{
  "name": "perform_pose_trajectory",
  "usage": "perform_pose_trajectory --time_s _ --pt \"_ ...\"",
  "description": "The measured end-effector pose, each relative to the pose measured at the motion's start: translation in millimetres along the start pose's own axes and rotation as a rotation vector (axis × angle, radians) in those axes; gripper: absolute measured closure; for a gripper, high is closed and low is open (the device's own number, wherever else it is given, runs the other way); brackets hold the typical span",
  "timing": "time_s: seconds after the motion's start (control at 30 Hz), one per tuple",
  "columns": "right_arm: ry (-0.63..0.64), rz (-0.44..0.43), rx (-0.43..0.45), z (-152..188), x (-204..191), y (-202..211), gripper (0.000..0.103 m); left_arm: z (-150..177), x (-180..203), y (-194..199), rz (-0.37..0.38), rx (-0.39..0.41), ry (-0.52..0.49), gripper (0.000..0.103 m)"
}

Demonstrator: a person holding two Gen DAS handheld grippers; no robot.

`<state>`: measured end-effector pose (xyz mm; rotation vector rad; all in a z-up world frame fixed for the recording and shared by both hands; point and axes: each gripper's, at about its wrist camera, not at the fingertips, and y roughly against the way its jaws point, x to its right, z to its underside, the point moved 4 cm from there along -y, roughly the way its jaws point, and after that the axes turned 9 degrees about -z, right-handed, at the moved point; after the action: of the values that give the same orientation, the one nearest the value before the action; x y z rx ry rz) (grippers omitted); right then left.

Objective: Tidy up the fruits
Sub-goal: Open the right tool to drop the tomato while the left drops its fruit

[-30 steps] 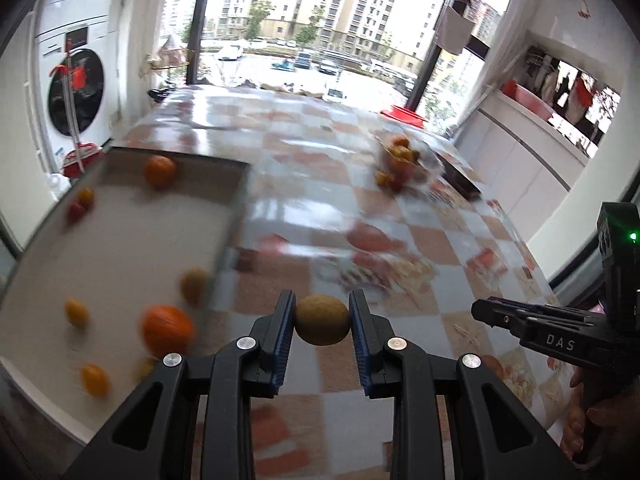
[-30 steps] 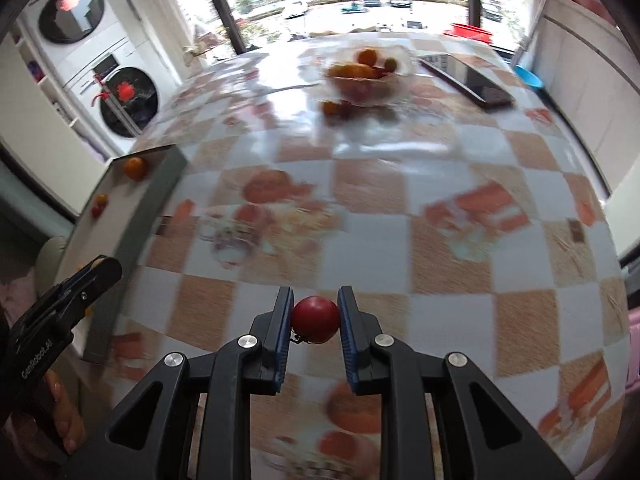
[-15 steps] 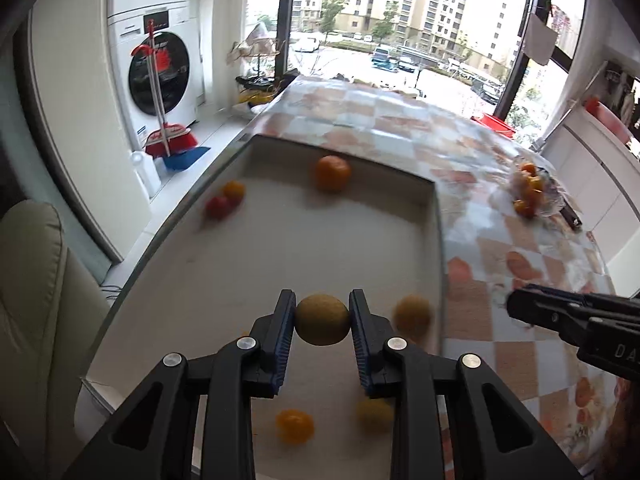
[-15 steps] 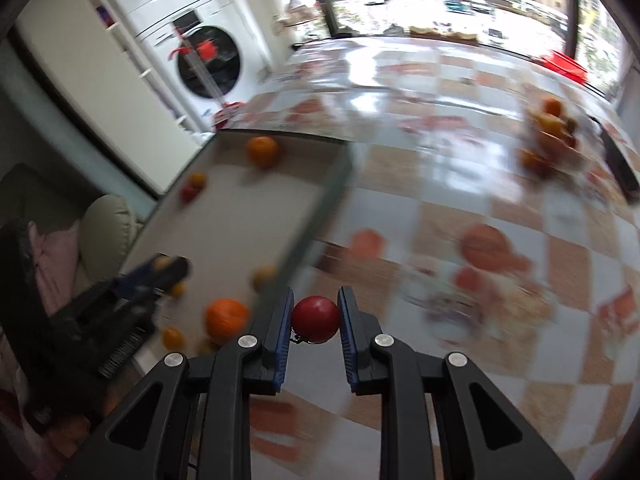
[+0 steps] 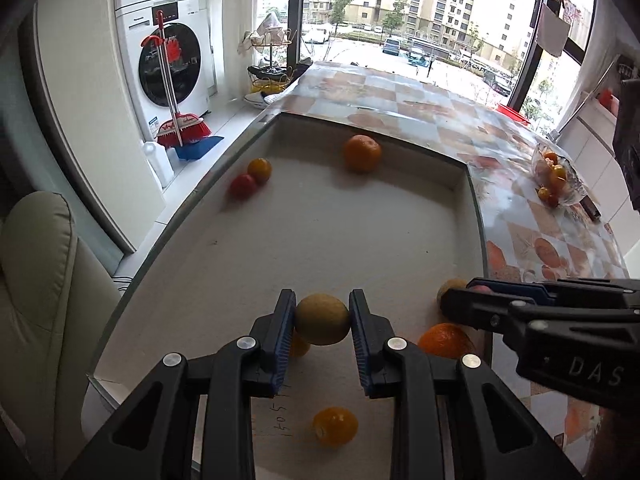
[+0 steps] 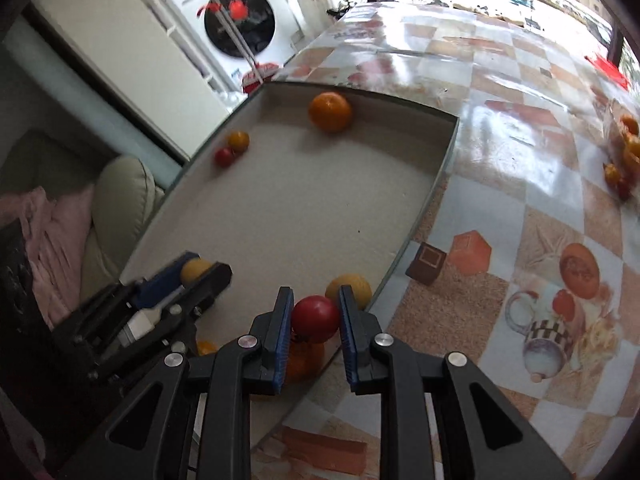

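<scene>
Grey tray (image 5: pixel 360 240) already holds several fruits; left gripper (image 5: pixel 322 320) clamps a yellow-green fruit (image 5: pixel 322 319) above it, right gripper (image 6: pixel 314 318) a red tomato (image 6: pixel 315 318) over its edge; more wait in the glass bowl (image 5: pixel 556 178), well apart.

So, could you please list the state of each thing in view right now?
left claw: shut on the yellow-green fruit, over the tray
right claw: shut on the red tomato, at the tray's edge
grey tray: holds loose fruit
large orange: resting against the far wall
glass bowl: on the table, holding fruit
</scene>
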<state>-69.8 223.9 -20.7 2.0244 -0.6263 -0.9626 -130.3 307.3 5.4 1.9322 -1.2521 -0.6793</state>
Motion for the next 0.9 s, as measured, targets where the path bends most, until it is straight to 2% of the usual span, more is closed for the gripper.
perform_pose_trajectory --time_s 0.1,0.17,0.23,0.3,0.33,0.37,0.43,0.5,0.63,0.7,0.8,0.9 --pt "0.034 0.042 -0.039 2 -4 -1 0.080 1 2 2 0.009 -0.003 -0.006 0.074" --pt "0.018 0.038 -0.047 1 -3 -1 0.080 1 2 3 0.014 -0.007 -0.011 0.074" --pt "0.002 0.027 -0.033 -2 -3 0 0.079 -1 1 3 0.005 -0.006 -0.009 0.074" --pt "-0.004 0.026 -0.008 -8 -3 2 0.074 -3 1 2 -0.007 -0.007 -0.006 0.074" --pt "-0.005 0.020 -0.002 -9 -2 6 0.059 -4 0 2 -0.015 -0.008 -0.007 0.066" --pt "-0.003 0.016 0.004 -11 -3 7 0.036 -4 0 3 -0.035 -0.009 -0.012 0.034" --pt "0.009 0.008 0.027 -17 -7 12 0.017 -3 -1 6 -0.051 0.005 -0.017 0.000" --pt "0.048 0.070 0.039 -19 -12 18 0.017 -3 0 14 -0.045 0.049 -0.028 0.000" --pt "0.076 0.136 0.042 -19 -14 30 0.014 -2 8 17 -0.069 0.047 -0.076 0.000" --pt "0.080 0.163 0.047 -18 -11 36 0.001 -1 10 15 -0.069 0.014 -0.077 0.000" --pt "0.091 0.219 0.058 -15 -5 45 0.000 2 11 10 -0.033 -0.041 -0.061 0.000" --pt "0.076 0.228 0.049 -13 0 51 0.000 5 10 12 -0.099 -0.041 -0.075 0.000"
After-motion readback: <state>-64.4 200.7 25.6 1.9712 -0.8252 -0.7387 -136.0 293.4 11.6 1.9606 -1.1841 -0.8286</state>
